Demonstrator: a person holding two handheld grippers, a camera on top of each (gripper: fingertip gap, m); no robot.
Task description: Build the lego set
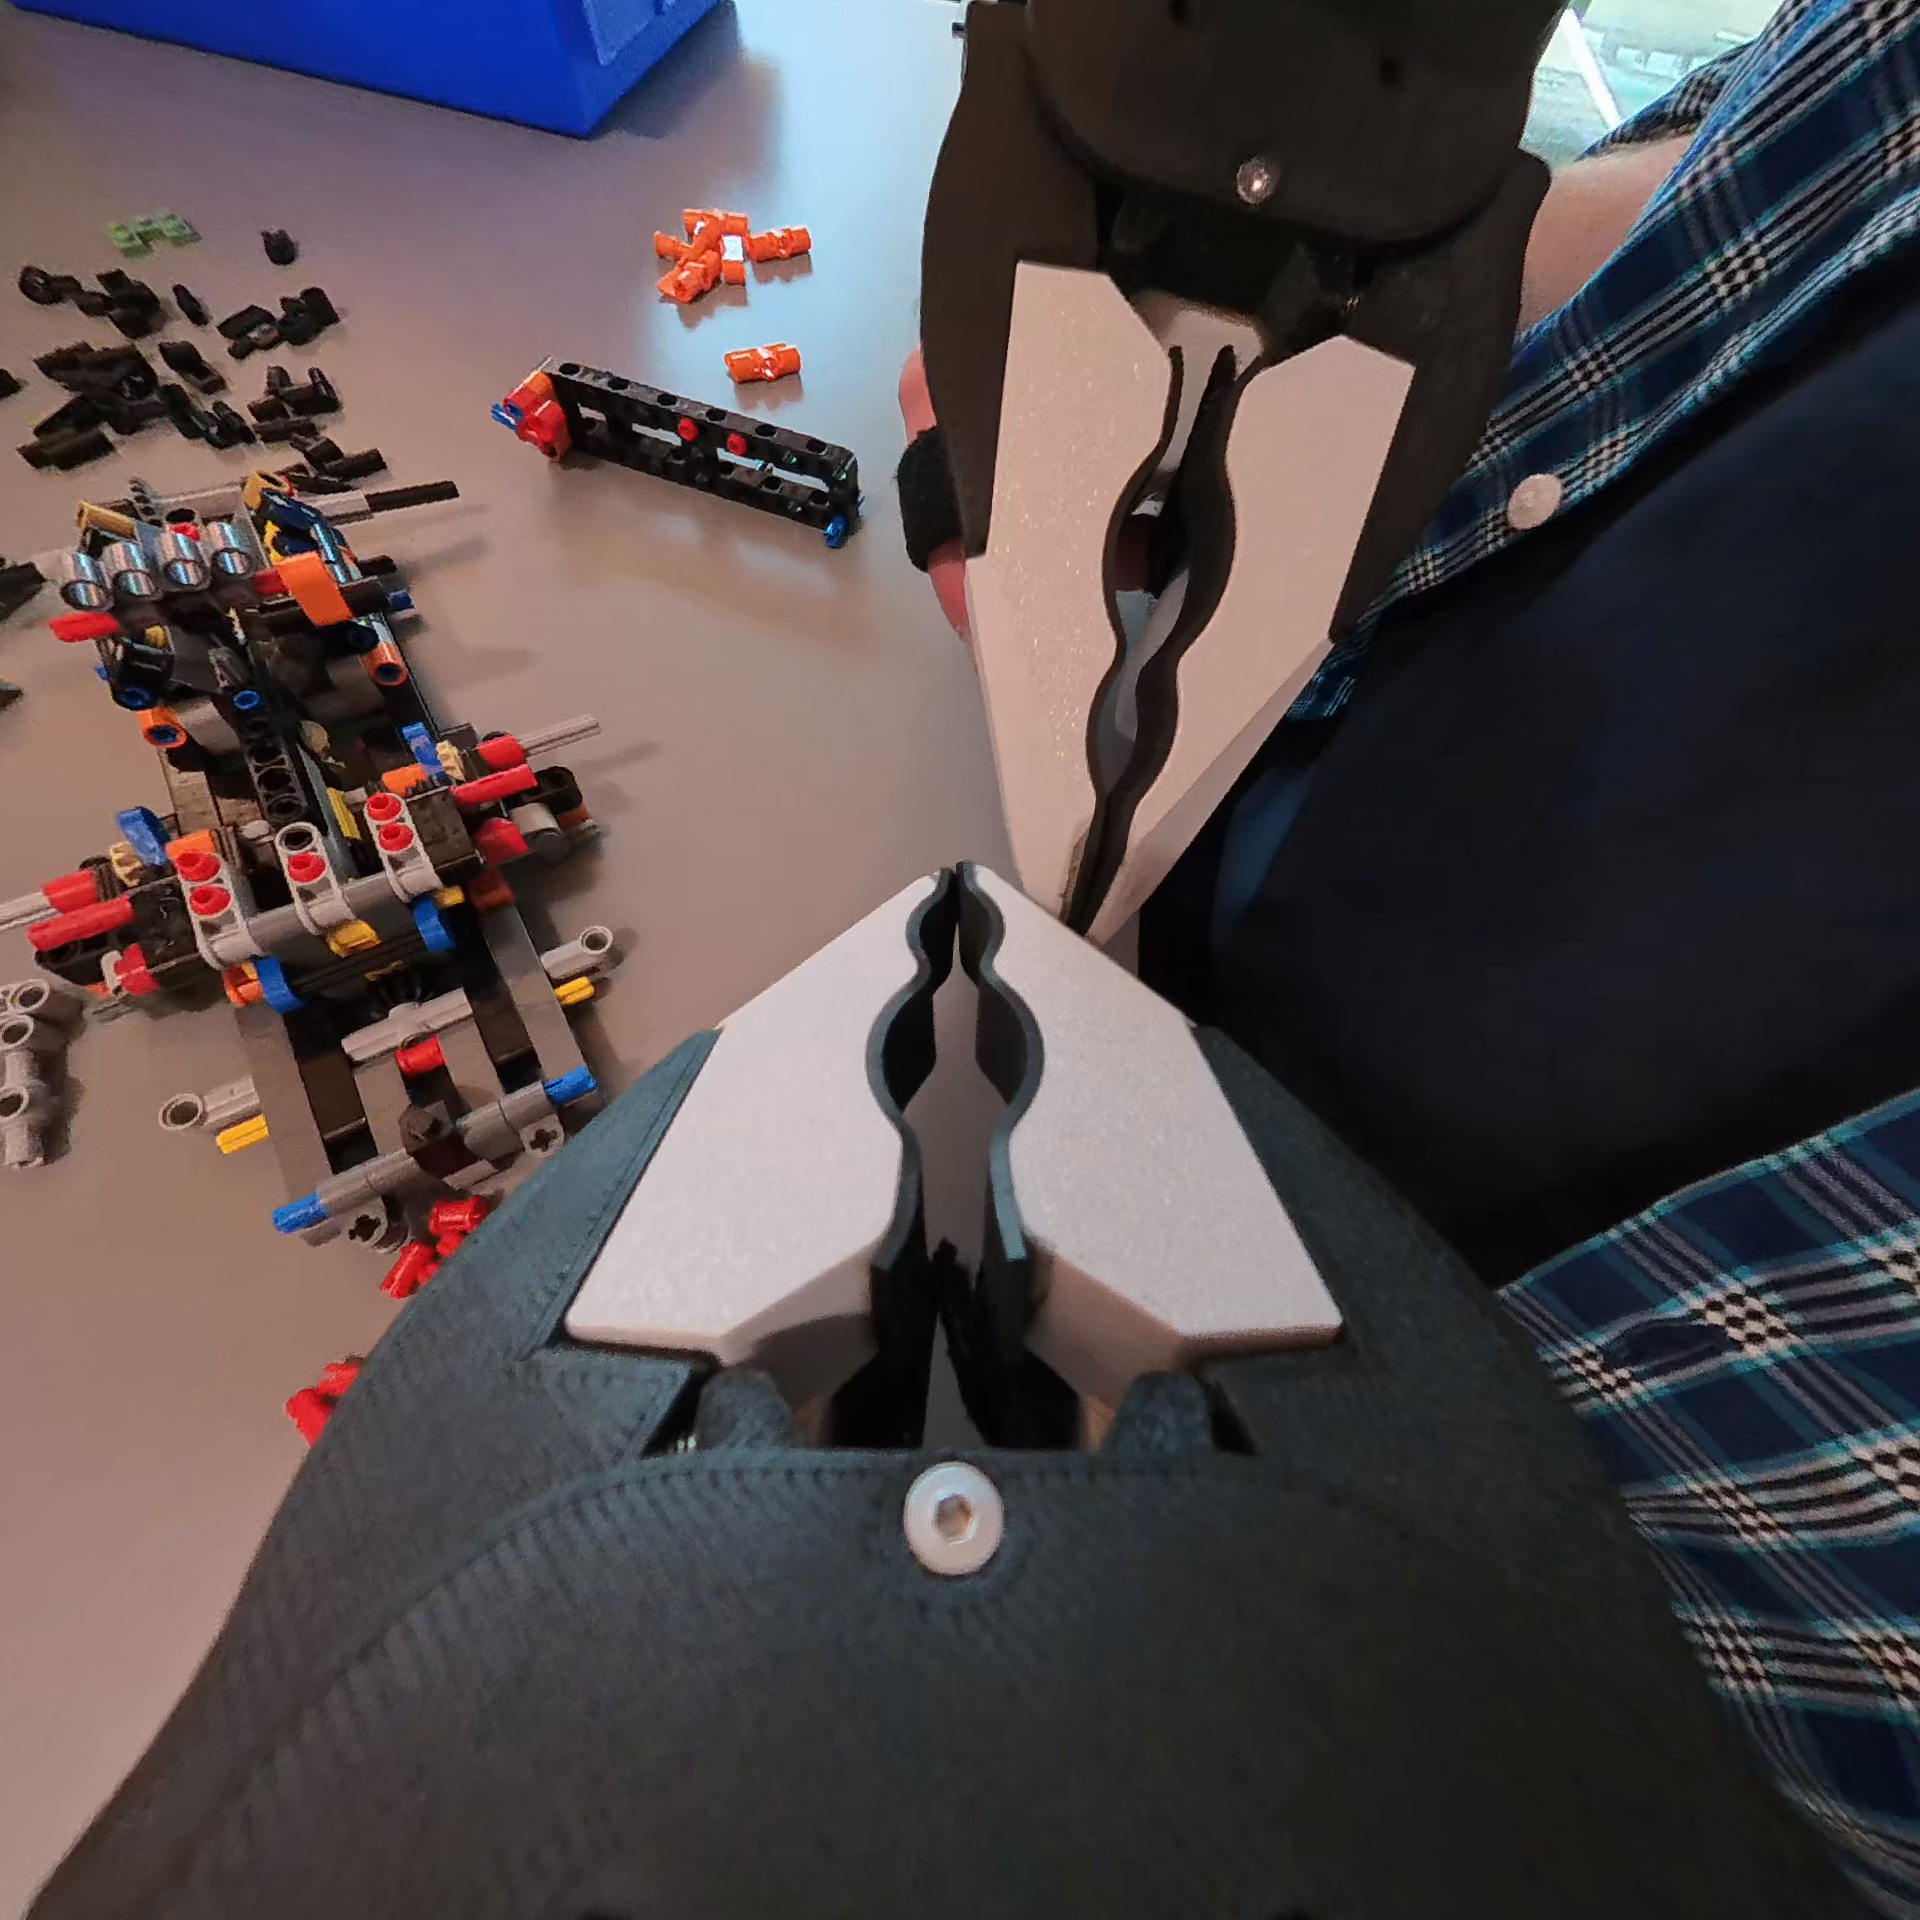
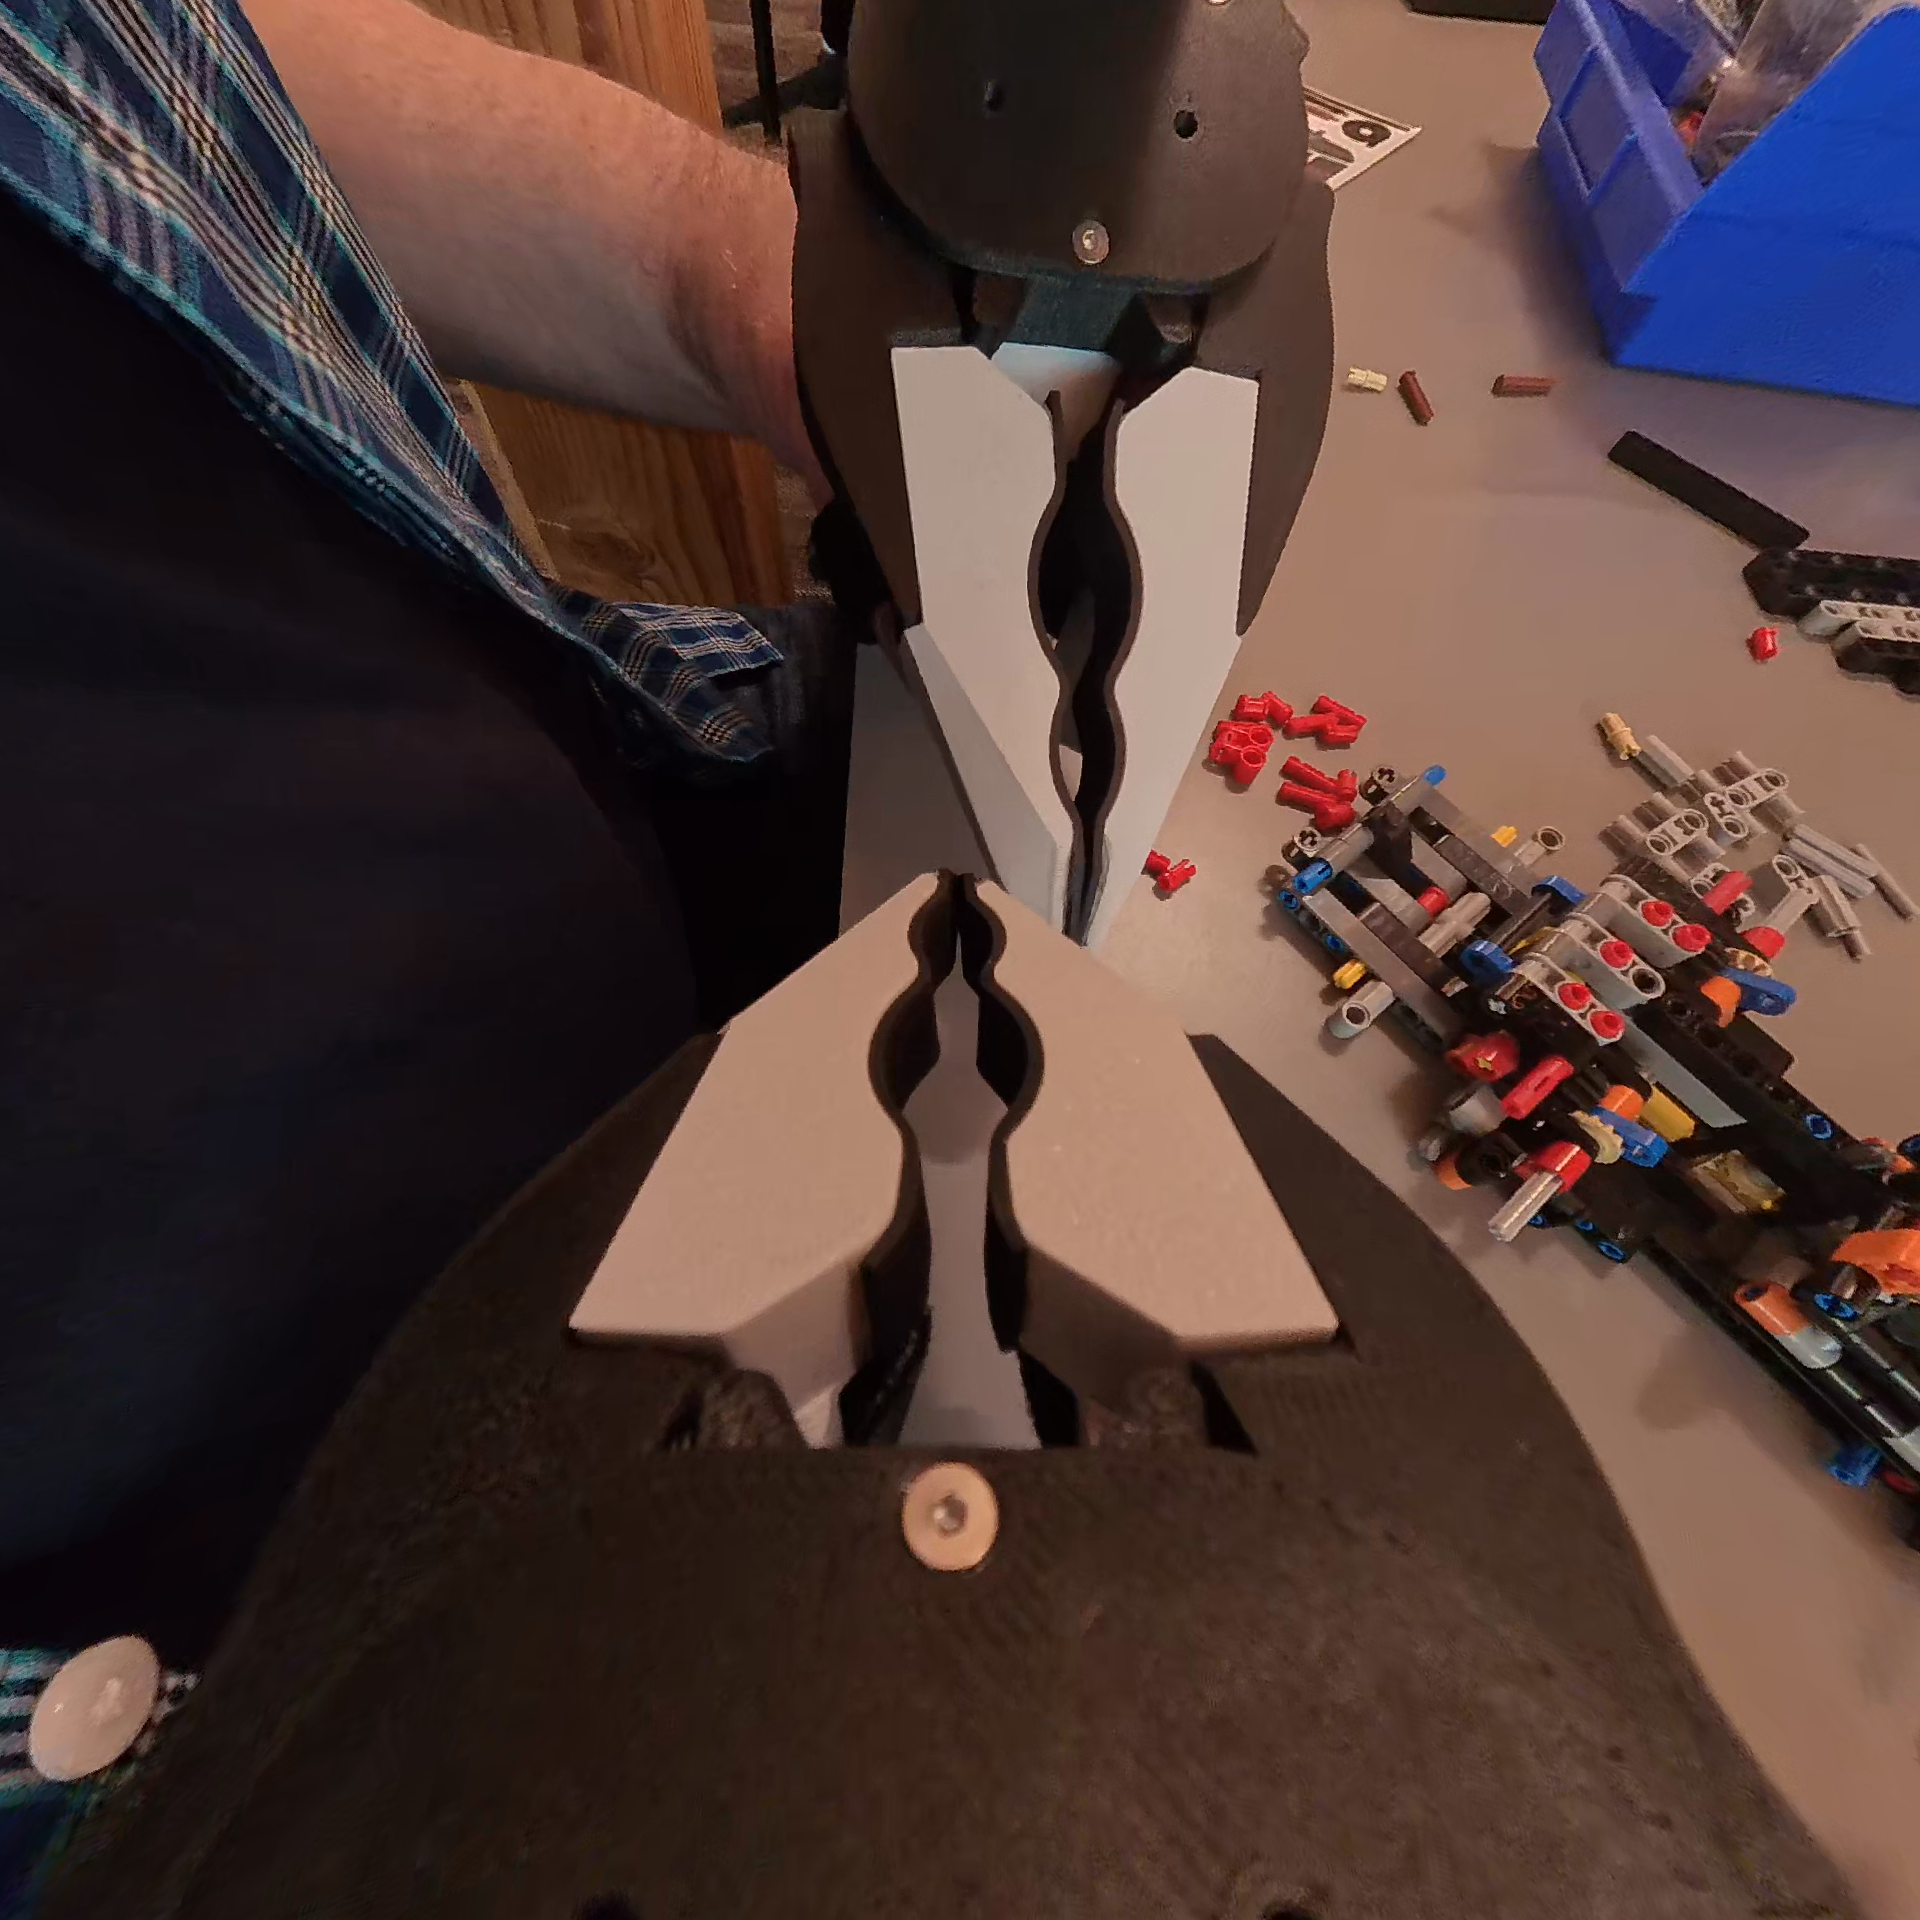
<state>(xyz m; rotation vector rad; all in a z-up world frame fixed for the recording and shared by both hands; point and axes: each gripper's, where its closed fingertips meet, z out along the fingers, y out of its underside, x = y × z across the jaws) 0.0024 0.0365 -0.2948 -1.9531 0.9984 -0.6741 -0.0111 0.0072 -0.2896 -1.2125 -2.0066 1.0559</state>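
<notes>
A partly built lego chassis (image 1: pixel 301 831) of black, grey, red, blue and orange parts lies on the grey table (image 1: pixel 727 675); it also shows in the right wrist view (image 2: pixel 1621 1039). My left gripper (image 1: pixel 956 878) is shut and holds nothing. My right gripper (image 2: pixel 961 883) is shut and holds nothing. The two point at each other tip to tip, almost touching, above the table's near edge in front of the person's torso. The right gripper (image 1: pixel 1081 914) reaches down from the top of the left wrist view, and the left gripper (image 2: pixel 1086 925) does the same in the right wrist view.
A black beam frame (image 1: pixel 707 447) lies beyond the chassis. Loose orange connectors (image 1: pixel 727 255), black pieces (image 1: pixel 156 364), red pins (image 2: pixel 1288 748) and grey connectors (image 2: pixel 1725 821) are scattered around. A blue bin (image 2: pixel 1766 208) stands at the back. A long black beam (image 2: pixel 1704 488) lies near it. The grippers are tip to tip, or close to it.
</notes>
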